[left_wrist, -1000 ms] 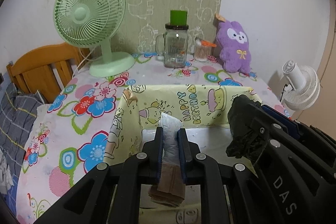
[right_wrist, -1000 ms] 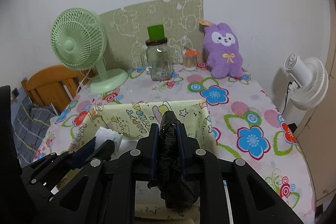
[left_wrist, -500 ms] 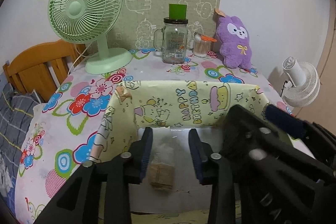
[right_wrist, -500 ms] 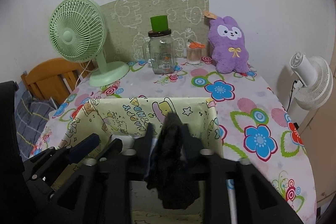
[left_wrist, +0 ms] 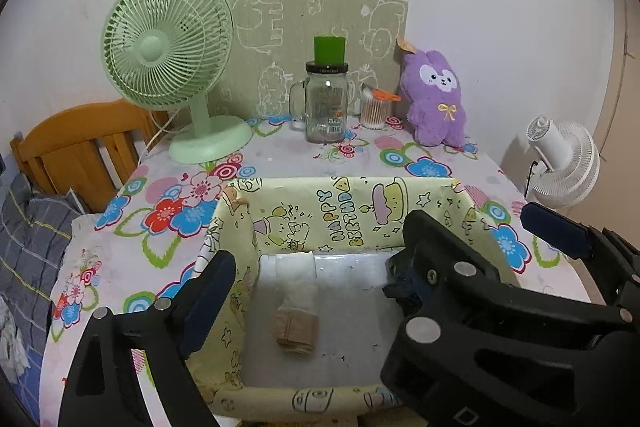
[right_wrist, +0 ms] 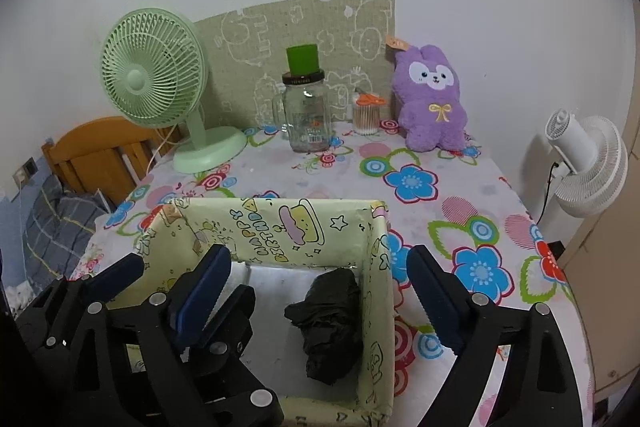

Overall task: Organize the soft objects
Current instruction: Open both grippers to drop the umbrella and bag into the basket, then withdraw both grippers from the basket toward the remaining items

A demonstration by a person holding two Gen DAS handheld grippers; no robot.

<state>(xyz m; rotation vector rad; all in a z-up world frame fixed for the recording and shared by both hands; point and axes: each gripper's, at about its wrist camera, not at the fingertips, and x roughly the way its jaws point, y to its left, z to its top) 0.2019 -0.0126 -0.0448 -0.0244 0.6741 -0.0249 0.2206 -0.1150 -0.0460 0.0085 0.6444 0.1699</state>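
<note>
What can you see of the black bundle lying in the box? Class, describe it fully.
The black bundle looks like thin, crinkled, slightly shiny material, crumpled or loosely folded into a long lump. It lies on the pale floor of the yellow cartoon-print box, close along the right wall, its far end near the back corner. Nothing grips it: the right gripper stands above with jaws opening wide, clear of it. In the left wrist view only a dark edge shows behind that gripper.

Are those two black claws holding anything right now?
Nothing. Both grippers, left and right, are opening; the tan packet and black bundle lie free in the box.
</note>
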